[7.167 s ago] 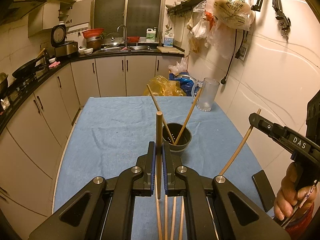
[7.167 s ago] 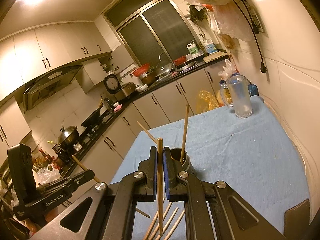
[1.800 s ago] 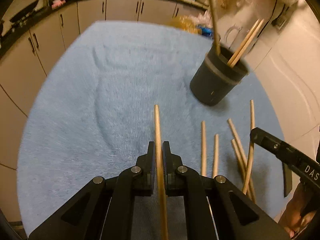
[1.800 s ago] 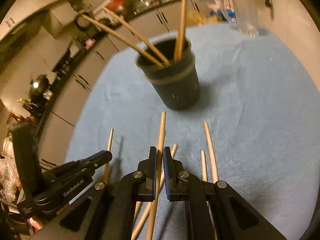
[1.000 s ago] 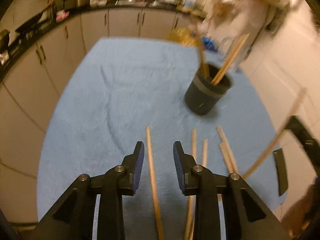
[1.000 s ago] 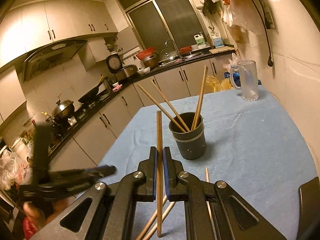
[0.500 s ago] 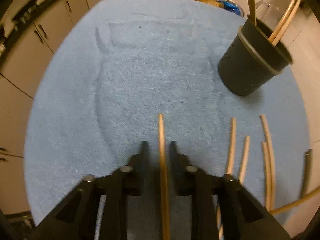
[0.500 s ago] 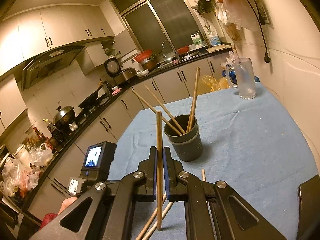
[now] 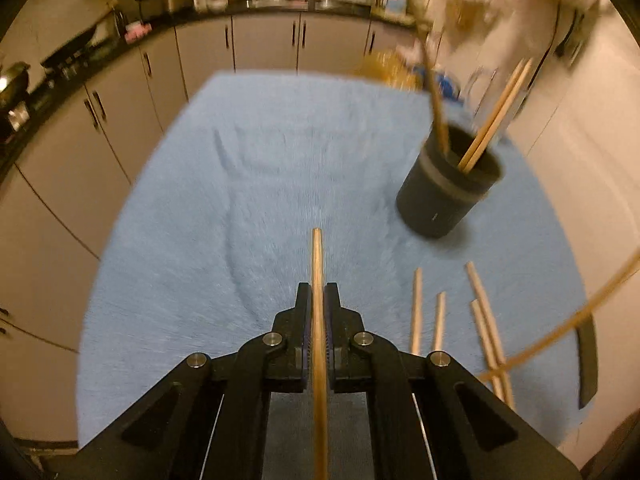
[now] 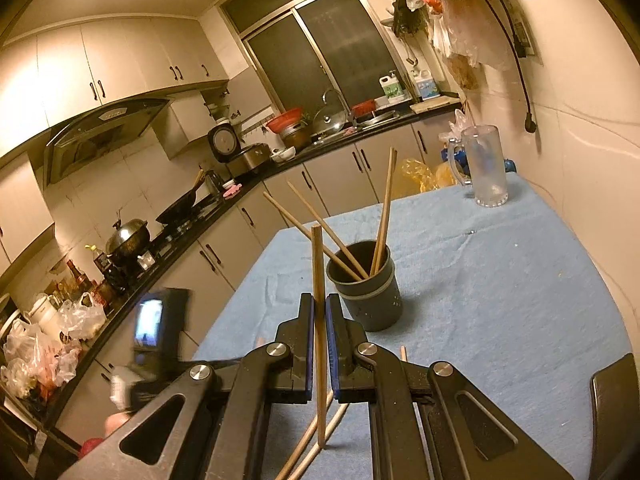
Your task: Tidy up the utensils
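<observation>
A desk under a blue towel (image 9: 248, 184) carries a dark utensil cup (image 9: 448, 196) holding four chopsticks (image 10: 382, 216). Near the cup's base, loose chopsticks (image 9: 416, 312) lie on the towel. The left claw (image 9: 319, 312) has just closed, clamping one chopstick (image 9: 318, 276) lengthwise. The right claw (image 10: 319, 320) grips another chopstick (image 10: 318, 280) upright, just beside the cup. Both held sticks' lower ends are hidden or cut off; the left view is blurred.

Two wrist fisheyes, left steeply downward, right shallower; shared dark holder (image 9: 448, 188) (image 10: 366, 292).
</observation>
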`<state>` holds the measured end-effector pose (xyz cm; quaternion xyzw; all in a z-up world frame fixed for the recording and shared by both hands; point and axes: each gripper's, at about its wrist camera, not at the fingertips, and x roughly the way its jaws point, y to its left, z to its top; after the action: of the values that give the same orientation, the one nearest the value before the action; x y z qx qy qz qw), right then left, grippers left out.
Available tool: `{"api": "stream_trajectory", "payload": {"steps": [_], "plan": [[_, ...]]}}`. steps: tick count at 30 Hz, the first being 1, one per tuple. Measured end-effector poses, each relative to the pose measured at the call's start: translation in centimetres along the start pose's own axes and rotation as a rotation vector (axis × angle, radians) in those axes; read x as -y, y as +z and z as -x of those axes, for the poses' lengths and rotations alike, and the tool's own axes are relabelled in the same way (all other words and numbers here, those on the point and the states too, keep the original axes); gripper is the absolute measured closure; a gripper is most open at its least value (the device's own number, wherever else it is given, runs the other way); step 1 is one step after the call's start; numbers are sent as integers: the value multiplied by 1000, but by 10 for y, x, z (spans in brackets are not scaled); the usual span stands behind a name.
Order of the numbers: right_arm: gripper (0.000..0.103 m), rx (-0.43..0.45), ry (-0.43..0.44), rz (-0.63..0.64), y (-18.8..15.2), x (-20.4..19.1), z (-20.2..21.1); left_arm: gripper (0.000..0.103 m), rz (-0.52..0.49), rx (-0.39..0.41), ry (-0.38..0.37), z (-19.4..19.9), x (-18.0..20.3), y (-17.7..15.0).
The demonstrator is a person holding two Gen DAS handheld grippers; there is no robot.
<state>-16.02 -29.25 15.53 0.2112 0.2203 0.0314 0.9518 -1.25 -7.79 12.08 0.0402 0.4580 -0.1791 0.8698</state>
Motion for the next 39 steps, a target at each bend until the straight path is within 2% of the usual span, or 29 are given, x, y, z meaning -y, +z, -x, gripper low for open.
{"api": "stream_trajectory", "payload": {"steps": [5,14,24,39], "plan": [[96,18,-2,7,1,-4,6,98,21,98,-25,40,-4,2],[96,41,-7,13,4,-7,18,98,19,187,-47,76,-3,8],[96,49,-7,0,6,-3,21,98,-1,234,-56,96,6,16],[96,64,-8,-17,14,4,26,98,-21,245,-86,106,20,27]]}}
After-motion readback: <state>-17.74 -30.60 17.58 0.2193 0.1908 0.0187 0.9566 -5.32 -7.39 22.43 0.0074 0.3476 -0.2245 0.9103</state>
